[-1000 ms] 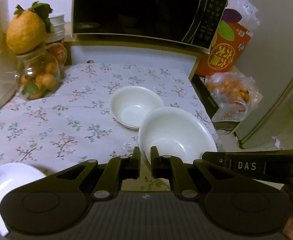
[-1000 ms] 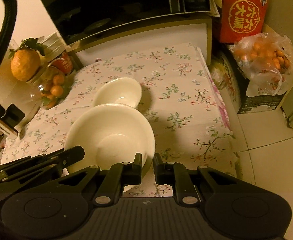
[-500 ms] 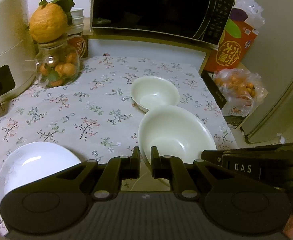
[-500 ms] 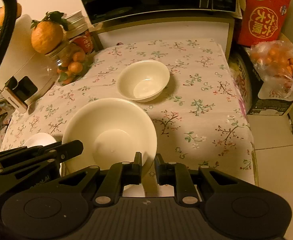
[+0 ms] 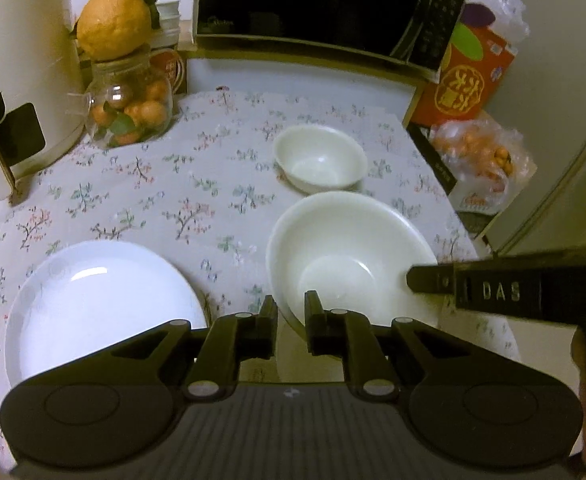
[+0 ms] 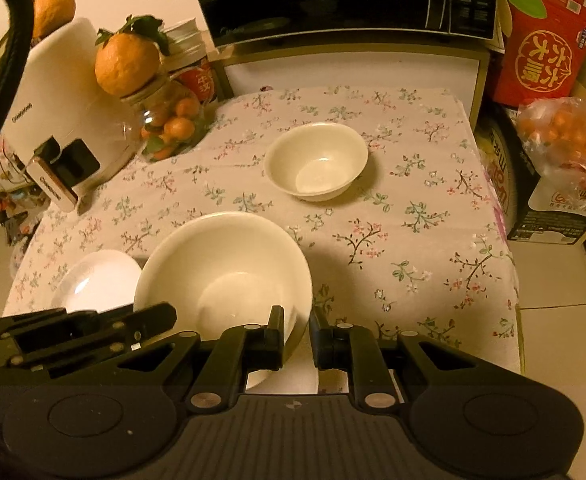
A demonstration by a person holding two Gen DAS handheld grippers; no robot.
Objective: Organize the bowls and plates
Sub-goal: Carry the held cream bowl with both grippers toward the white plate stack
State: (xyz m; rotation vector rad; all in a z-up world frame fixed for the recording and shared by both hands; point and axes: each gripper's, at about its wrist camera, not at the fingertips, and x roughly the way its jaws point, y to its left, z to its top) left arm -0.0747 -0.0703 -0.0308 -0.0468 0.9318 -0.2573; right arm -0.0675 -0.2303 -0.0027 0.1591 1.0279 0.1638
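A large white bowl is at the near right of the flowered tablecloth. My left gripper has the bowl's near-left rim between its jaws, which are opening with a slightly wider gap. My right gripper is shut on the near-right rim; its fingers reach in from the right in the left wrist view. A white plate lies just left of the bowl. A small white bowl stands further back.
A microwave sits on a shelf behind the table. A glass jar of oranges and a white appliance stand at the back left. A red box and a bag of oranges are beyond the table's right edge.
Both grippers moved left and back with the large bowl, which now sits beside the plate. The gap between the left gripper's fingers has widened a little.
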